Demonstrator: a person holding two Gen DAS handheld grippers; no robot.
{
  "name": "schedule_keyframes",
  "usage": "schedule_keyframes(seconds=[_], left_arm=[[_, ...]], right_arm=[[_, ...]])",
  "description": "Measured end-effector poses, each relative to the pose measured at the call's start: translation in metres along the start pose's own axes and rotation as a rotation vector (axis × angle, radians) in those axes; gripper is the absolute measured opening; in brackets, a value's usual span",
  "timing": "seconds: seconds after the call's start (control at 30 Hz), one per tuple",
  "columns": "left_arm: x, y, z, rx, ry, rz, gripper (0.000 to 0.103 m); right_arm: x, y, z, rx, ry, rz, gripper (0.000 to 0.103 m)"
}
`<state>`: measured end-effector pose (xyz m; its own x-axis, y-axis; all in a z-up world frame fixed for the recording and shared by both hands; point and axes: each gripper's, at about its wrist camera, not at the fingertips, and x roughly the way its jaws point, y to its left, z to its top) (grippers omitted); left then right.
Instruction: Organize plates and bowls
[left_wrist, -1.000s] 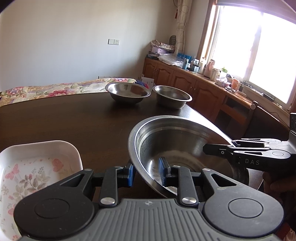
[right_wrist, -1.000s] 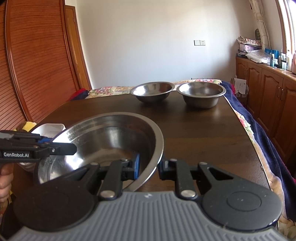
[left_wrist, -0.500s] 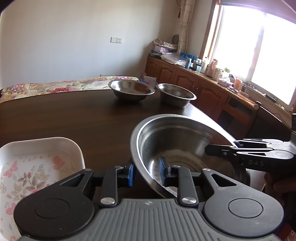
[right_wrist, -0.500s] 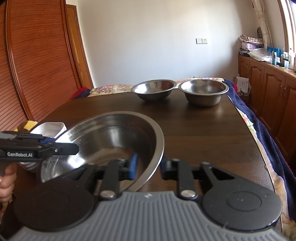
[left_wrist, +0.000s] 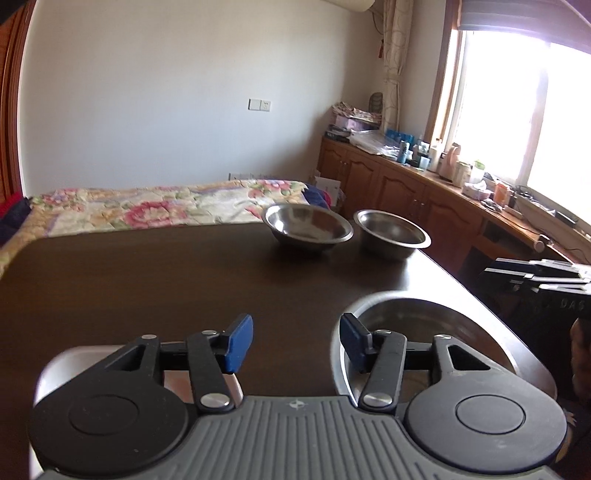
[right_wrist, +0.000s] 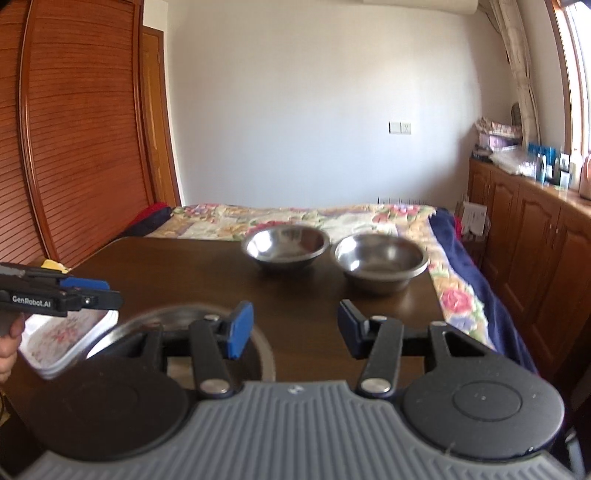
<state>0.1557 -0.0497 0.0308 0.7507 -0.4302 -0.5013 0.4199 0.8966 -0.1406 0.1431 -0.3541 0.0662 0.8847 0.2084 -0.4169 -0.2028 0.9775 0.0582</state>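
Landmark: big bowl (left_wrist: 424, 314) sat on the table (left_wrist: 147, 280) at its near edge. Tray (right_wrist: 66, 339) lay just left of it. Two smaller bowls (right_wrist: 286, 245) (right_wrist: 380, 260) stood side by side well behind it.

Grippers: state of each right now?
Left gripper: open, holding nothing; large steel bowl below its right finger.
Right gripper: open, holding nothing.

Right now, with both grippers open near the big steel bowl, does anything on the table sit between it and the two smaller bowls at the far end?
Nothing visible does. From the big bowl to the two smaller bowls there is only bare dark table. The floral tray lies off to the left, beside the big bowl, outside that path.
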Motion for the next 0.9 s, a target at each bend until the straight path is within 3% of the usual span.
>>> schedule_keyframes(seconds=[0.57,0.9], left_arm=[[0.036,0.002,0.049,0.097,-0.013,0.037,0.058],[0.081,0.012,0.066,0.086,0.035,0.028,0.058]], right_arm=[[0.049,-0.025,0.04,-0.009,-0.025,0.028,0.052],[0.094,-0.03,0.055,-0.032,-0.005,0.044,0.052]])
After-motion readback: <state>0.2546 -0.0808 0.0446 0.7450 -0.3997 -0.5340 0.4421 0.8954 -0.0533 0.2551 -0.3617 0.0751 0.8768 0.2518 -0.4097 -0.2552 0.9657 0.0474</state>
